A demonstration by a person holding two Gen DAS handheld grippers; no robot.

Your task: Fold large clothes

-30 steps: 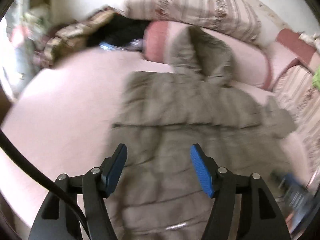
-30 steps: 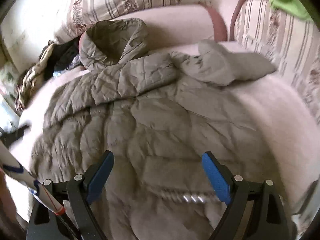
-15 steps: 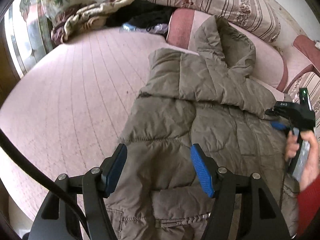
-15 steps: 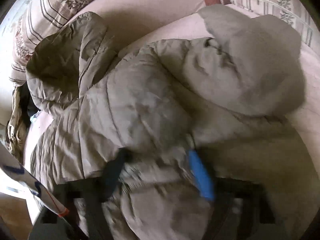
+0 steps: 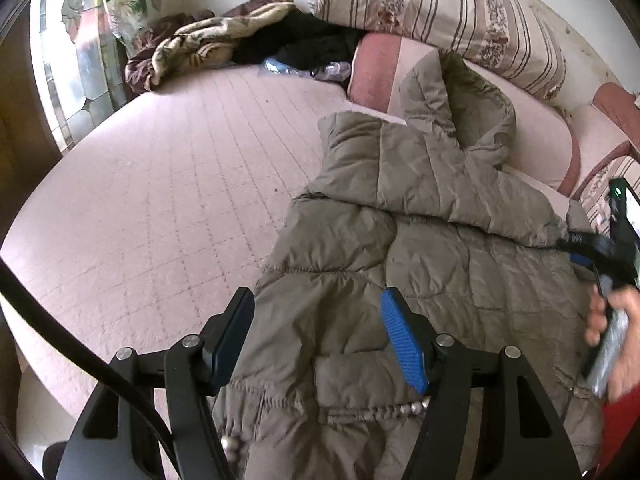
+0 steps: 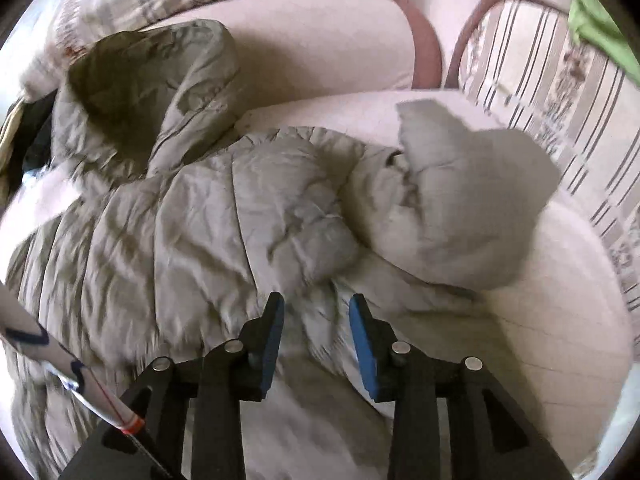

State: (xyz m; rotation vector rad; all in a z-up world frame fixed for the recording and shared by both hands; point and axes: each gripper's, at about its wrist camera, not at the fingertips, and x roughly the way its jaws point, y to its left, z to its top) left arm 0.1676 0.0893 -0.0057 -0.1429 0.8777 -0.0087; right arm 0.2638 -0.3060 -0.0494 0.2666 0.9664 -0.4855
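A large olive-grey quilted hooded jacket [image 5: 420, 248] lies spread on a pink quilted bed [image 5: 160, 208], hood toward the pillows. My left gripper [image 5: 316, 320] is open, hovering over the jacket's lower left part with fabric between its fingers but not clamped. In the right wrist view the same jacket [image 6: 200, 220] fills the frame, its right sleeve [image 6: 472, 200] folded up beside the body. My right gripper [image 6: 316, 328] has its jaws narrowed around a pinch of jacket fabric near the sleeve's base. It also shows in the left wrist view [image 5: 600, 248], held by a hand.
Striped pillows [image 5: 440, 12] and a pink bolster [image 5: 532, 136] line the head of the bed. A crumpled patterned blanket and dark clothes [image 5: 240, 44] lie at the far left corner. A striped cushion [image 6: 560, 92] and a green cloth [image 6: 600, 32] are at the right.
My right gripper has narrowed onto jacket fabric near the sleeve and pulled back a little. My left gripper stayed open and shifted slightly closer over the jacket's lower left.
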